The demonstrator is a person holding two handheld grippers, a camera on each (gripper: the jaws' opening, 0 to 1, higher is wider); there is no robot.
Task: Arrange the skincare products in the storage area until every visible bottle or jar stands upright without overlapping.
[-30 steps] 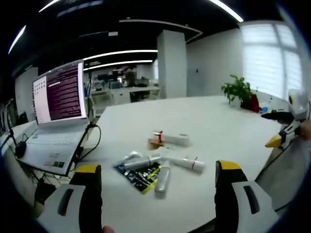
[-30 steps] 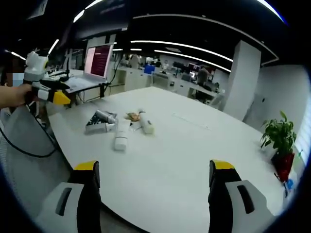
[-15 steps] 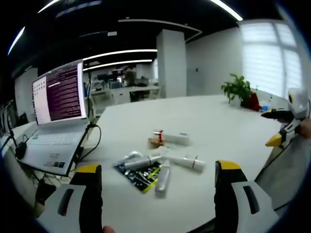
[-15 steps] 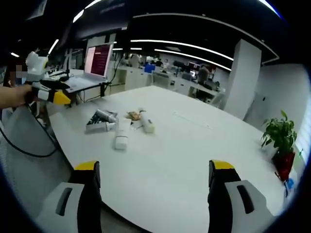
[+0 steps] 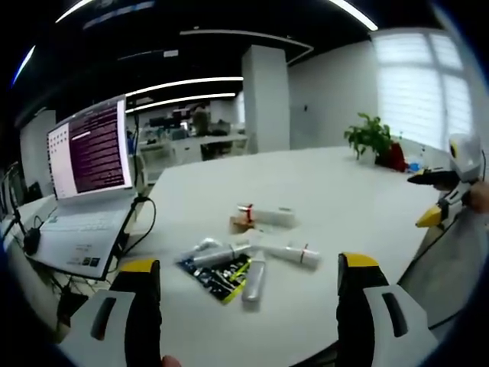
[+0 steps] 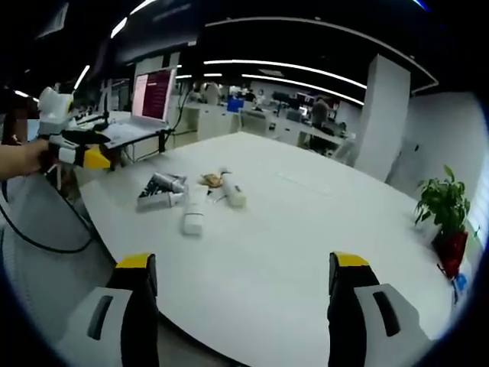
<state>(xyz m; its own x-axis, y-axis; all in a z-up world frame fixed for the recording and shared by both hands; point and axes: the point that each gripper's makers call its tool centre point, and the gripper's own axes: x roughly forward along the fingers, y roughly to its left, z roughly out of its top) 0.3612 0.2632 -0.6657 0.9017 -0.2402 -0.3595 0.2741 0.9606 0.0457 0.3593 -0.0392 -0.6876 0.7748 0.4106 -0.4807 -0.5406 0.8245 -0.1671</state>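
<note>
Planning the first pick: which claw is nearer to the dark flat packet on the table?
Left, by my estimate. The left claw hangs just short of the dark packet, which lies between its jaws' line of sight. The right claw is farther back, with bare table between.

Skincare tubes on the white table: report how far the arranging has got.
Done: nothing yet. The tubes lie on their sides in a loose pile on the white table, one across a dark packet. In hand: nothing; the left gripper and right gripper hang open, short of the pile. Left: stand every tube upright, apart from the others.
</note>
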